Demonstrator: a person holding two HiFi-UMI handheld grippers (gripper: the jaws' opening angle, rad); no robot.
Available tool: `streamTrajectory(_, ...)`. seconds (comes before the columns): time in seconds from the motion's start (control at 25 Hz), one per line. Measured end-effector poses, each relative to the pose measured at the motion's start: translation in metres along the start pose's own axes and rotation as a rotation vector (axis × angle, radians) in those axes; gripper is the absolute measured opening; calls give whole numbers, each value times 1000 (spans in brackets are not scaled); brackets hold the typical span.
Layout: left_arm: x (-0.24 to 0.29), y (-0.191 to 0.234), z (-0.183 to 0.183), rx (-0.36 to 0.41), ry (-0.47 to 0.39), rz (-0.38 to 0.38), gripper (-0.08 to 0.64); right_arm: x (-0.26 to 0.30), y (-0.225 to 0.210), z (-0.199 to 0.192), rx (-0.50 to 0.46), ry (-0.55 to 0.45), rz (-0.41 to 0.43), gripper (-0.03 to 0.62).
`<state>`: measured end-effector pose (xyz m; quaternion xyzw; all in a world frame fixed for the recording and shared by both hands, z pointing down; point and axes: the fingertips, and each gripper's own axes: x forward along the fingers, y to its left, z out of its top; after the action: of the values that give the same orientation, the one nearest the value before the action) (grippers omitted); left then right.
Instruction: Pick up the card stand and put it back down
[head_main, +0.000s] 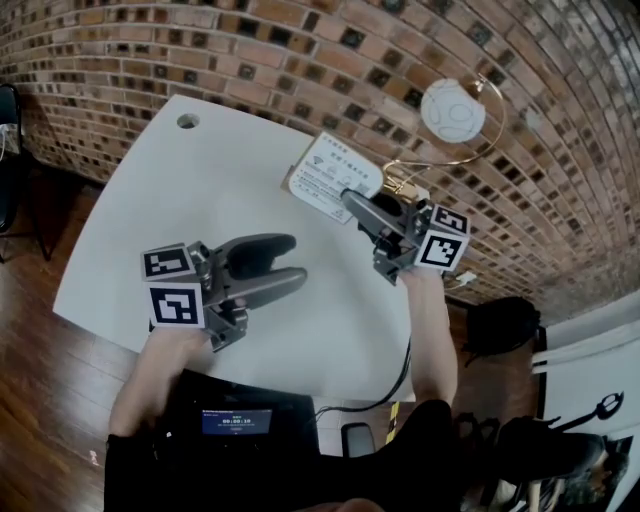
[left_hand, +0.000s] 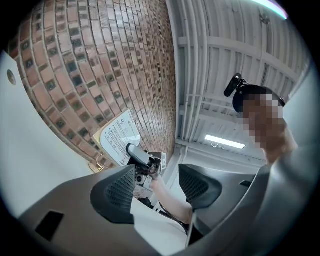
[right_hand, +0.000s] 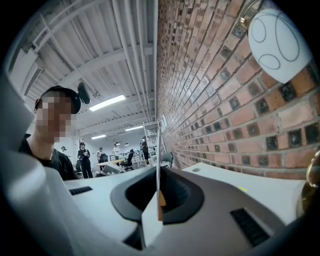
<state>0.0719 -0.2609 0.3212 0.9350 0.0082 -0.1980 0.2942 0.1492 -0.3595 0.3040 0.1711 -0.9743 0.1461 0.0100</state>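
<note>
The card stand (head_main: 333, 176) is a white printed card by the brick wall at the table's far edge. My right gripper (head_main: 350, 199) is shut on its near edge. In the right gripper view the card stand (right_hand: 156, 125) shows edge-on as a thin upright sheet pinched between the dark pads of the right gripper (right_hand: 158, 200). I cannot tell whether it rests on the table or hangs above it. My left gripper (head_main: 293, 260) hovers over the middle of the table, open and empty. From the left gripper (left_hand: 157, 187) I see the card stand (left_hand: 117, 135) with the right gripper (left_hand: 139, 156) on it.
A gold lamp with a white globe (head_main: 452, 112) stands against the wall just right of the card; its globe (right_hand: 280, 40) shows at the upper right. The white table (head_main: 200, 200) has a cable hole (head_main: 187, 121) at the far left. A black bag (head_main: 500, 325) lies on the floor.
</note>
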Motion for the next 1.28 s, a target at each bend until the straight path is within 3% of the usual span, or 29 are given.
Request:
streamTrajectory(0.6, 7, 39, 2, -42, 26, 32, 261, 10, -72, -2, -69, 61, 5, 29)
streamTrajectory(0.88, 8, 55, 1, -90, 5, 60, 259, 12, -126, -13, -15, 63, -2, 29)
streamTrajectory(1.28, 31, 81, -2, -92, 104, 80, 259, 29, -159, -17, -34, 111, 57, 29)
